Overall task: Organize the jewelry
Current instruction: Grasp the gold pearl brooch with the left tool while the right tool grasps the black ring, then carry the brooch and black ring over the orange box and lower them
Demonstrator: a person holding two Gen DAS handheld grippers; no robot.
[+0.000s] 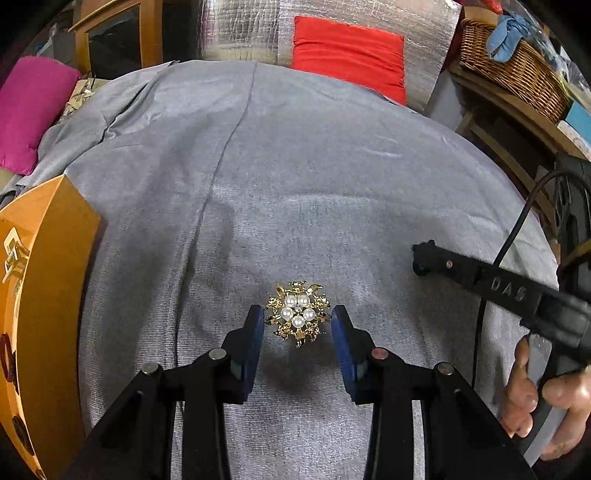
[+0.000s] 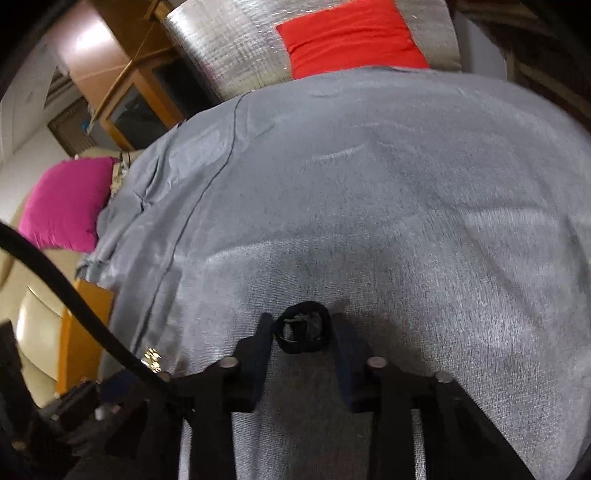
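A gold brooch with white pearls point(image 1: 298, 314) lies on the grey cloth point(image 1: 295, 184). My left gripper point(image 1: 298, 319) is open, its blue pads on either side of the brooch, close to it but apart. My right gripper point(image 2: 301, 330) holds a small black ring-shaped band point(image 2: 303, 326) between its fingers just above the cloth point(image 2: 369, 203); its pads touch the band's sides. The right gripper's body point(image 1: 498, 288) shows at the right of the left wrist view. The brooch also glints at the lower left of the right wrist view point(image 2: 152, 360).
An orange wooden box point(image 1: 40, 295) stands at the left edge of the cloth. A red cushion point(image 1: 347, 51) and silver foil sheet point(image 1: 240, 29) sit at the back, a pink cushion point(image 1: 29, 110) at the left, a wicker basket point(image 1: 509, 62) at the right.
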